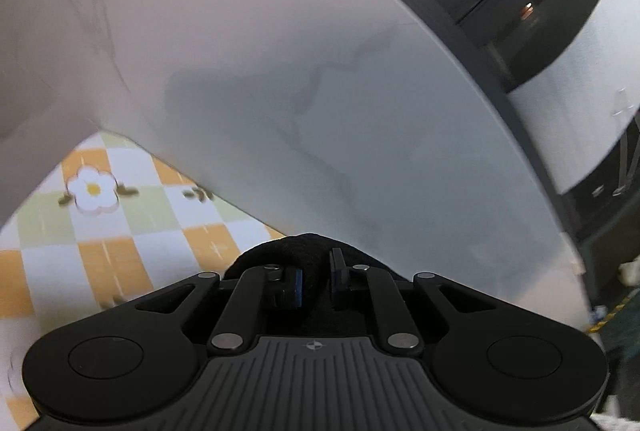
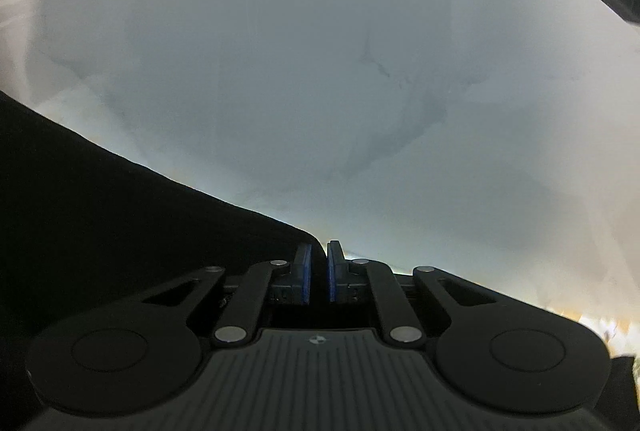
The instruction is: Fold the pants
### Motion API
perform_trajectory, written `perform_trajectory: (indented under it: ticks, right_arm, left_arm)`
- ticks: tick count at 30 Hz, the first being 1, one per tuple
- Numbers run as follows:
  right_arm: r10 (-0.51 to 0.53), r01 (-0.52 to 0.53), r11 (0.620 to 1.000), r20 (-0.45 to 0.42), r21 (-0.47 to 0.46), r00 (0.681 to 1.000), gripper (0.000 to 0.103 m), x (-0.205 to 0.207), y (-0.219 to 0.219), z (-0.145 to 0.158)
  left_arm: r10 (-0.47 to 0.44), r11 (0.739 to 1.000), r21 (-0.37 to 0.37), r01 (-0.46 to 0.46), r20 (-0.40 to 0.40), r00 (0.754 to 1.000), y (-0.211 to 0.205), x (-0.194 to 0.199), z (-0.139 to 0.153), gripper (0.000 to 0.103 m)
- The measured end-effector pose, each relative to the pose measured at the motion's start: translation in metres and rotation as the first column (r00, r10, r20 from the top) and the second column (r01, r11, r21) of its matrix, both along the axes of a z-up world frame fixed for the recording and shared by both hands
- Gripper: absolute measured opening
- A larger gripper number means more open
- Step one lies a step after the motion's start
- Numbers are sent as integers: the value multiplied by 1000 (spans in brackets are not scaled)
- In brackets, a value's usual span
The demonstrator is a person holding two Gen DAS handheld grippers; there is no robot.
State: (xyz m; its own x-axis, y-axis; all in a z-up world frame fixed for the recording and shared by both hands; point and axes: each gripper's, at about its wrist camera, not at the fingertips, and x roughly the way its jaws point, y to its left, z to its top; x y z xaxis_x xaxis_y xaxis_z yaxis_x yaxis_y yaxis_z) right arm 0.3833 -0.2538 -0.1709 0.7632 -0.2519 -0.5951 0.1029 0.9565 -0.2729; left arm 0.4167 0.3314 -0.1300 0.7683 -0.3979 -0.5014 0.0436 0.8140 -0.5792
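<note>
A pale marbled bench (image 1: 360, 91) fills both wrist views, with a checked flower-print cloth (image 1: 100, 231) seen at its near left in the left view. The black pants (image 2: 120, 211) are held off the bench at two points: a bunched fold is pinched between the jaws of the left gripper (image 1: 316, 283), and a thin edge is pinched between the nearly closed jaws of the right gripper (image 2: 319, 279), the fabric sweeping away to the left. A slip is judged likeliest on the right, where little cloth is caught, and uneven tension between the two grips could skew the fold.
</note>
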Motion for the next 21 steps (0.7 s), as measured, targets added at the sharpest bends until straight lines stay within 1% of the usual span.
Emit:
perform_trajectory:
  ticks: [1, 4, 7, 10, 12, 14, 15, 16, 17, 19, 20, 21]
  right_arm:
    - [-7, 7, 1000, -3, -11, 1000, 5, 8, 1, -2]
    - [-18, 17, 999, -33, -39, 999, 5, 25, -1, -7]
    - [-18, 14, 998, -64, -66, 998, 5, 33, -1, -11]
    - [-25, 19, 997, -87, -71, 996, 6, 32, 2, -11]
    - [-34, 29, 998, -108, -52, 994, 7, 25, 2, -10]
    - [-41, 39, 999, -117, -22, 992, 12, 24, -1, -11]
    - [-46, 46, 999, -117, -6, 992, 15, 23, -3, -10]
    - [-60, 62, 998, -105, 13, 993, 22, 18, -6, -7]
    - [-75, 78, 997, -89, 30, 993, 34, 13, -9, -3]
    - [-108, 111, 990, -40, 87, 993, 44, -3, -17, 8]
    - [-116, 118, 985, -16, 129, 993, 44, -14, -23, 13]
    - [-128, 126, 979, 2, 161, 992, 44, -26, -27, 18]
  left_arm:
    - [6, 999, 43, -6, -6, 1000, -4, 10, -1, 12]
    - [28, 990, 142, -22, -36, 999, -13, 38, -12, 12]
    - [58, 979, 198, -40, -88, 994, -15, 64, -30, 12]
    - [80, 966, 255, -44, -133, 988, -16, 80, -48, 12]
    - [86, 956, 292, -35, -163, 983, -19, 86, -57, 13]
    - [90, 943, 331, -28, -171, 981, -23, 89, -61, 17]
    - [92, 937, 348, -26, -175, 980, -26, 91, -61, 20]
    - [92, 935, 353, -24, -179, 979, -27, 92, -60, 24]
    - [93, 938, 347, -23, -187, 978, -28, 92, -58, 28]
    - [89, 951, 308, -26, -190, 978, -28, 90, -53, 50]
    - [98, 953, 300, -39, -185, 978, -30, 85, -49, 56]
    - [118, 948, 312, -59, -174, 978, -32, 79, -44, 66]
